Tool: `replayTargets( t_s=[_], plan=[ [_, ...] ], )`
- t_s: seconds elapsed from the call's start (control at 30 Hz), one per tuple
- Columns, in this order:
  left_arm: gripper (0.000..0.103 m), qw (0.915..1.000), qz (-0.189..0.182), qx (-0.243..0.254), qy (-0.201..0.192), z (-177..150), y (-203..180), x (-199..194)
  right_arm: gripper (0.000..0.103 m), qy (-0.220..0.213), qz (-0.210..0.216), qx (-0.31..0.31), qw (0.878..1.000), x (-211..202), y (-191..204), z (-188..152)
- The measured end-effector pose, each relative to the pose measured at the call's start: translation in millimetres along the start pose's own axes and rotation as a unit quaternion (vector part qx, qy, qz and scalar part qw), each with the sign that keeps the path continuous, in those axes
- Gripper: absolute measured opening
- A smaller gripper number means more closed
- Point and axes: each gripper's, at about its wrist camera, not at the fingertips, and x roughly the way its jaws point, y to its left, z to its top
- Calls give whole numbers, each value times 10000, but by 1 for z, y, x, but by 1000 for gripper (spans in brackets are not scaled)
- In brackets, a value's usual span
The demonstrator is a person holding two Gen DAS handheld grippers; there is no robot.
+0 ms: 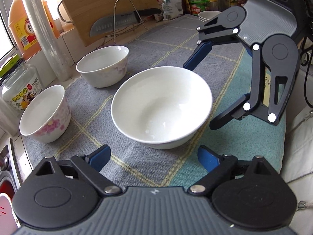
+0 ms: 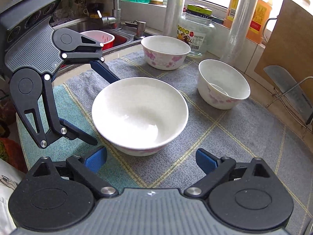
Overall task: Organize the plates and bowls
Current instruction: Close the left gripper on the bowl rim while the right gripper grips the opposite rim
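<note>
A wide white bowl (image 1: 162,105) stands on the checked cloth (image 1: 148,45) between both grippers; it also shows in the right wrist view (image 2: 139,113). My left gripper (image 1: 154,158) is open, just short of its near side. My right gripper (image 2: 151,159) is open, facing the bowl from the other side, and shows in the left wrist view (image 1: 197,96) at the bowl's right rim. Two smaller floral bowls (image 1: 102,65) (image 1: 45,113) stand to the left; in the right wrist view they are the far one (image 2: 165,51) and the right one (image 2: 224,83). Stacked white dishes (image 1: 208,15) sit at the back.
A jar (image 1: 18,87), an oil jug (image 1: 29,19), a roll of film (image 1: 45,33), a cutting board (image 1: 109,2) and a knife (image 1: 121,20) on a wire rack line the back. A sink (image 2: 101,33) with a red basin lies beyond the cloth's edge.
</note>
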Motion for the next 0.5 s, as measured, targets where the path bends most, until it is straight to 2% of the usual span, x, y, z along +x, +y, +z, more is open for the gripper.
replayTargets(
  t_s=[0.2,0.33,0.5],
  plan=[
    [94,9997,-111,172,-120,6,6,0,93,8,72,-172,9998,1,-1,7],
    [87,9991,-293,275,-131,8,9,1,90,5,173,-227,9996,0,-2,11],
    [85,9978,-404,478,-226,9,7,2,86,6,192,-348,9992,-1,1,11]
  ],
)
